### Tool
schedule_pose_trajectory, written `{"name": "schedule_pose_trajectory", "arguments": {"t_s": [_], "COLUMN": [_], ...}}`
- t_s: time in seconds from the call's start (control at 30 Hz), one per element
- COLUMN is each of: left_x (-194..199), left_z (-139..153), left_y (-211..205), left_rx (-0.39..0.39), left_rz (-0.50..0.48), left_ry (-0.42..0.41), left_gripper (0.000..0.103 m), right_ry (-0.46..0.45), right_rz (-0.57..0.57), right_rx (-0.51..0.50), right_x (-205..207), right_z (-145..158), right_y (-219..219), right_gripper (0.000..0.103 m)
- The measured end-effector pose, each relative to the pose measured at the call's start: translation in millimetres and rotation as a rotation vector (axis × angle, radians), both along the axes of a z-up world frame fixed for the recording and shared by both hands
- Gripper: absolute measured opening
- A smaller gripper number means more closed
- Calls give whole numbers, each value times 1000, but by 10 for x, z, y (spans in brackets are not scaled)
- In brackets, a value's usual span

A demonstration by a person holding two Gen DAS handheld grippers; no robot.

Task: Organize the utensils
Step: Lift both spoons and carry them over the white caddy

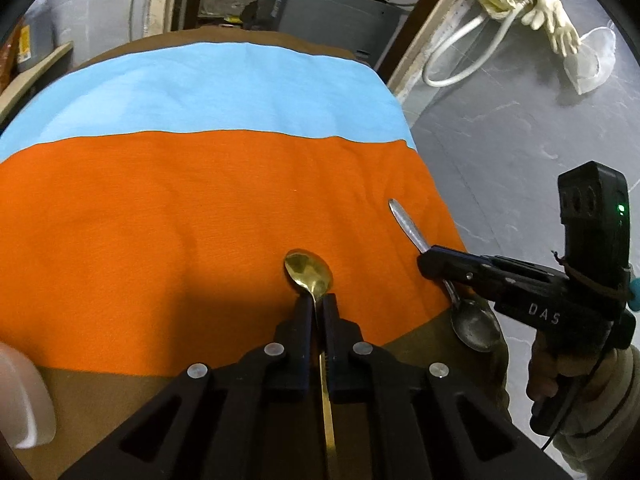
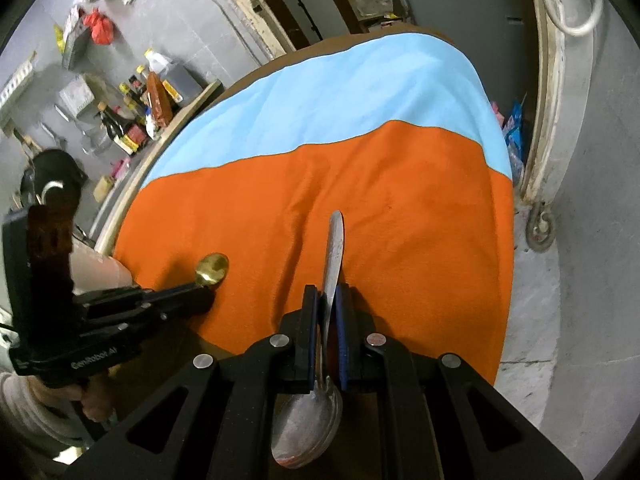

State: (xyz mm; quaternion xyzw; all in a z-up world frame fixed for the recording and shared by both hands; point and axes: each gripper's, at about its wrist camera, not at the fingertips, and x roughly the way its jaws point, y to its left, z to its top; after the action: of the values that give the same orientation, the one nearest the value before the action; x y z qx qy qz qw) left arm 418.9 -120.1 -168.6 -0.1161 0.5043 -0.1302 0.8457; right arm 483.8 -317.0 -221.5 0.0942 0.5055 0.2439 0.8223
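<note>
Brass spoon (image 1: 310, 274) is clamped in your left tongs (image 1: 317, 304) and the steel spoon (image 2: 334, 256) in your right tongs (image 2: 327, 300), so both are grabbed but neither's sorted anywhere on the desk (image 1: 160, 208) yet.

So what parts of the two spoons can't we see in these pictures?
- Gold spoon, left wrist view: its neck is hidden between the left gripper fingers, and the handle end is cut off by the bottom edge.
- Silver spoon, right wrist view: its neck is hidden inside the right gripper.
- Whether either spoon touches the orange cloth: cannot tell.
</note>
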Motion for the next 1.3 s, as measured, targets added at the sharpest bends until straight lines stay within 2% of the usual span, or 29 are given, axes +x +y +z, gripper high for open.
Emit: {"name": "schedule_pose_trajectory", "arguments": {"t_s": [0.37, 0.43, 0.53, 0.63, 0.73, 0.9, 1.0, 1.1, 1.3], "left_x": [-241, -292, -328, -389, -482, -782, -964, -1129, -1394], "left_z": [85, 75, 62, 97, 167, 379, 516, 670, 1031], "left_y": [203, 215, 222, 231, 247, 305, 349, 425, 692], "left_rx": [20, 22, 22, 17, 4, -41, -48, -58, -67], "left_rz": [70, 67, 54, 49, 43, 26, 36, 63, 97], "left_ry": [21, 35, 48, 51, 32, -52, -105, -166, -299], "left_gripper": [4, 4, 4, 3, 3, 3, 3, 3, 2], "right_ry": [-86, -73, 0, 8, -35, -115, -175, -232, -346], "right_rz": [123, 120, 89, 67, 31, -108, -157, -162, -139], "right_rx": [-281, -297, -256, -253, -230, -4, 69, 132, 229], "right_x": [-193, -197, -114, -103, -245, -630, -889, -1129, -1362], "right_z": [211, 233, 248, 268, 370, 654, 744, 868, 1168], "right_y": [599, 638, 576, 553, 520, 293, 227, 271, 445], "right_gripper": [2, 2, 2, 2, 2, 2, 2, 2, 2]}}
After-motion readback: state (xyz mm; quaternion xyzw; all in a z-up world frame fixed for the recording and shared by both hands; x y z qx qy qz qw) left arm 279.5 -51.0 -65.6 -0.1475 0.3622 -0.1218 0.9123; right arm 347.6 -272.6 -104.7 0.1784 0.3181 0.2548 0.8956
